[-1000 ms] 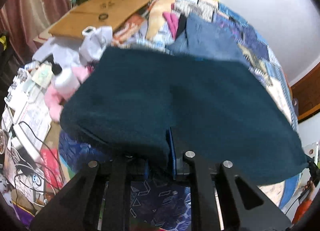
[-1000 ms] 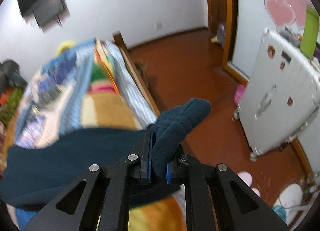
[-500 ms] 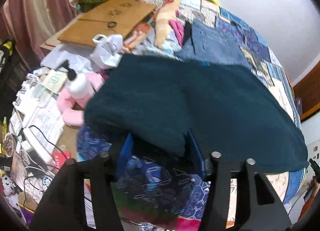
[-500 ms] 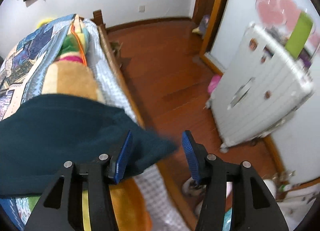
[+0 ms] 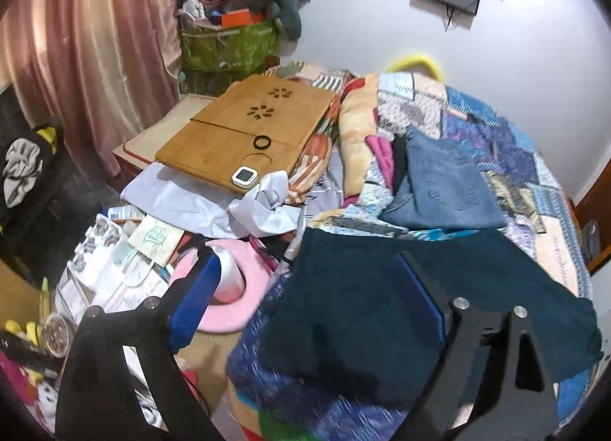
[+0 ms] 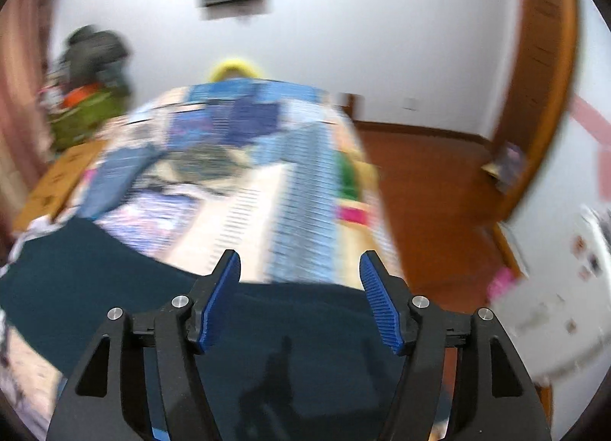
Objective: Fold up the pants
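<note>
The dark teal pants lie folded flat across the near end of the patchwork bed. They also fill the lower part of the blurred right wrist view. My left gripper is open and empty, raised over the pants' left edge. My right gripper is open and empty, just above the pants' far edge. Neither gripper touches the cloth.
Folded blue jeans lie farther up the bed. A wooden lap desk, white paper, a pink pad and clutter sit at the left. Wood floor and a door frame are to the right.
Both grippers opened, let go of the pants and drew back and up. The pants now lie flat on the bed.
</note>
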A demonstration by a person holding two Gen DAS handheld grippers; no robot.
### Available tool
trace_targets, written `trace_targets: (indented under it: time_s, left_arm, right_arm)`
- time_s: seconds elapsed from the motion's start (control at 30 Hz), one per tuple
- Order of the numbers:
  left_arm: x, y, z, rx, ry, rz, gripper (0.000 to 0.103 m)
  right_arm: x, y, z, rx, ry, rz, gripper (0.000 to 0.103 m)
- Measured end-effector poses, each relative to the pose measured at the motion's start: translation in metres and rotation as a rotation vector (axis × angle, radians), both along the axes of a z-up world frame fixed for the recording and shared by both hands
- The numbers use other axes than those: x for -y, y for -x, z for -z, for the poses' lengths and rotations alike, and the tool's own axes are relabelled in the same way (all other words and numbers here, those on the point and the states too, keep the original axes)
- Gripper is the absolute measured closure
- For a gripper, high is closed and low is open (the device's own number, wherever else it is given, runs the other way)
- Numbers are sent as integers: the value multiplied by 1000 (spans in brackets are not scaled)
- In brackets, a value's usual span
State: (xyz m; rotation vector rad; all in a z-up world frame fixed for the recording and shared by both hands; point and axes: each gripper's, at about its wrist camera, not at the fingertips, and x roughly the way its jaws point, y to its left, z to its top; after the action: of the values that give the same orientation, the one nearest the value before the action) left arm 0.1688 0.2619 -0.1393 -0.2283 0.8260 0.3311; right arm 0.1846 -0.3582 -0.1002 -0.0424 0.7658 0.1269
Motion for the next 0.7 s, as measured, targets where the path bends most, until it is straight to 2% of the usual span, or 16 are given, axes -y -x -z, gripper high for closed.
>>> trace_targets:
  time_s: [0.1,0.27,0.47,0.57,0.7]
  left_arm:
    - [-15,-29,23,-57,32,21,12]
    - [-36,-78,77,-186,138,47,12]
    - [-40,-118,129,-304,266,117,24]
    - [-35,-131,147,-353,293,168,37]
    - [-22,-136,149,-342,266,246,68]
  right_arm:
    - [-52,-17,4,-15,-16,-122,39]
    - [-133,-51,22,-82,-36,-310,39]
    - [-217,-96,54,-178,-49,-463,39]
    - [-256,-113,71,-234,-46,-509,39]
    - [-294,-134,101,-316,-37,-541,40]
